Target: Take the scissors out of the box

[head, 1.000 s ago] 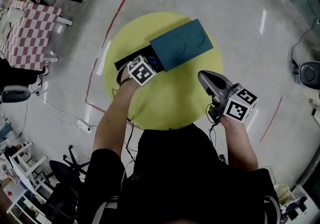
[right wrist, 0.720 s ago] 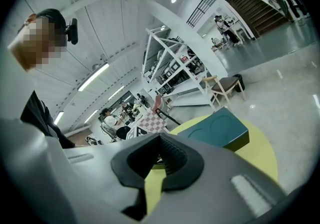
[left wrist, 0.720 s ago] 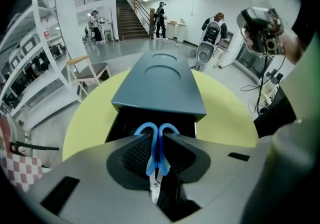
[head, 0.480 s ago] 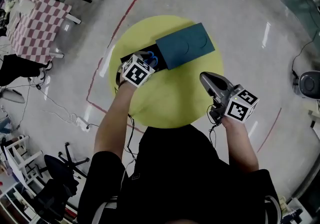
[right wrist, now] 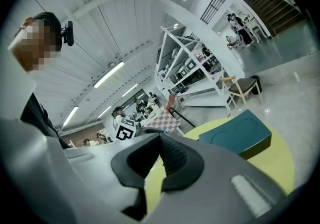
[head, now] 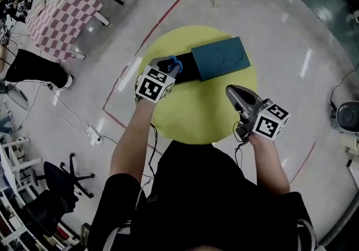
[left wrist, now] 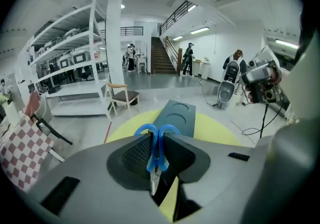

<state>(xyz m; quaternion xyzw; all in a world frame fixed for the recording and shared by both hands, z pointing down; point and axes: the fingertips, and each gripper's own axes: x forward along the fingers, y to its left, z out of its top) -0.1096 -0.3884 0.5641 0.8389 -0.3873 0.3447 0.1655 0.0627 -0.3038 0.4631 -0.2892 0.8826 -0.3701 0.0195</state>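
Plainly, left tongs (left wrist: 157, 139) clamp the blue-handled scissors (left wrist: 158, 155) near the box (head: 220, 58); right tongs (right wrist: 160, 137) seem closed, empty.

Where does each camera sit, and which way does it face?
Head view: on the person's head, facing steeply down at the yellow table; shows arms, left gripper, right gripper.
Left gripper view: on the left gripper, facing along its jaws, shut on blue scissors, toward the teal box.
Right gripper view: on the right gripper, facing along its closed, empty jaws.
Shared: all show box and table.
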